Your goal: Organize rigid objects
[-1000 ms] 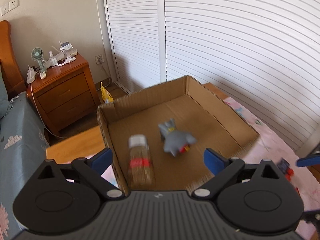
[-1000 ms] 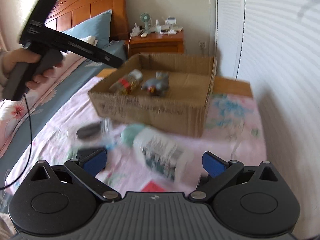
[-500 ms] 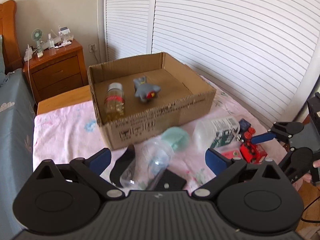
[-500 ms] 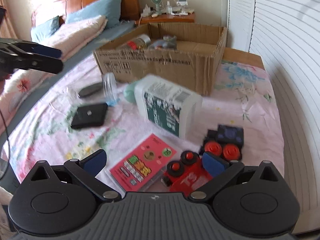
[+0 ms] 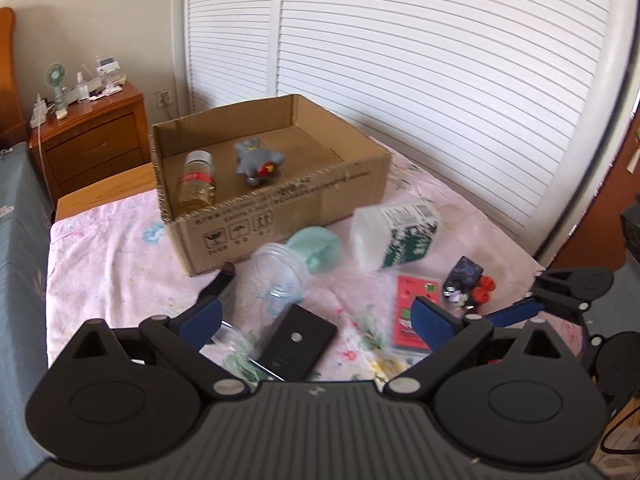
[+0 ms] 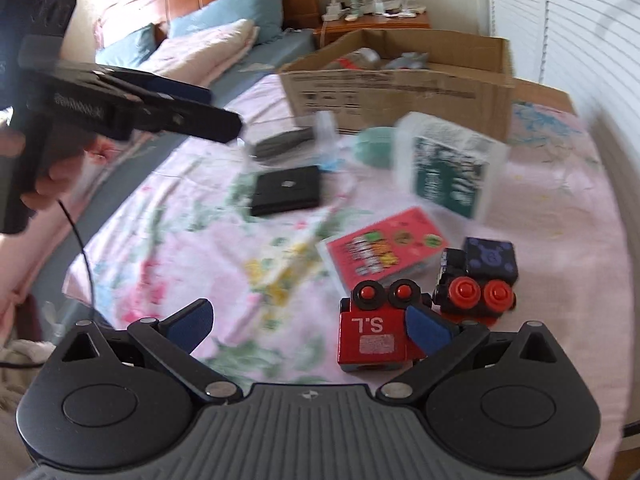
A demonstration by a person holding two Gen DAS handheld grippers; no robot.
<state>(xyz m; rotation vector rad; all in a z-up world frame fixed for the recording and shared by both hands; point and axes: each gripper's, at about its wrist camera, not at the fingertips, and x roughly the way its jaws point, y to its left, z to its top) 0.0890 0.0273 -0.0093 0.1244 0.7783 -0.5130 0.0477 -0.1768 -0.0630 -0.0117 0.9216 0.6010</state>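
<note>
An open cardboard box [image 5: 280,208] on the bed holds an amber bottle [image 5: 196,184] and a grey toy [image 5: 258,162]. In front of it lie a clear jar [image 5: 280,276], a mint lid [image 5: 318,248], a white green-labelled container [image 5: 394,232], a flat black case [image 5: 298,338] and a red card pack [image 6: 384,248]. My left gripper [image 5: 316,316] hovers open above the jar and case, holding nothing. My right gripper [image 6: 310,322] is open and empty. A red toy wagon marked S.L [image 6: 376,336] sits by its right finger, with a black-and-blue toy engine [image 6: 480,276] behind.
A flowered pink sheet [image 6: 192,240] covers the bed. A wooden nightstand [image 5: 92,144] with a small fan stands beyond the box, louvred doors [image 5: 420,60] on the right. Pillows [image 6: 208,40] and a headboard lie far left. A hand [image 6: 52,176] holds the left gripper.
The left gripper has pulled back from above the box to over the loose items. The right gripper has drawn back and swung right, toward the toy train pieces.
</note>
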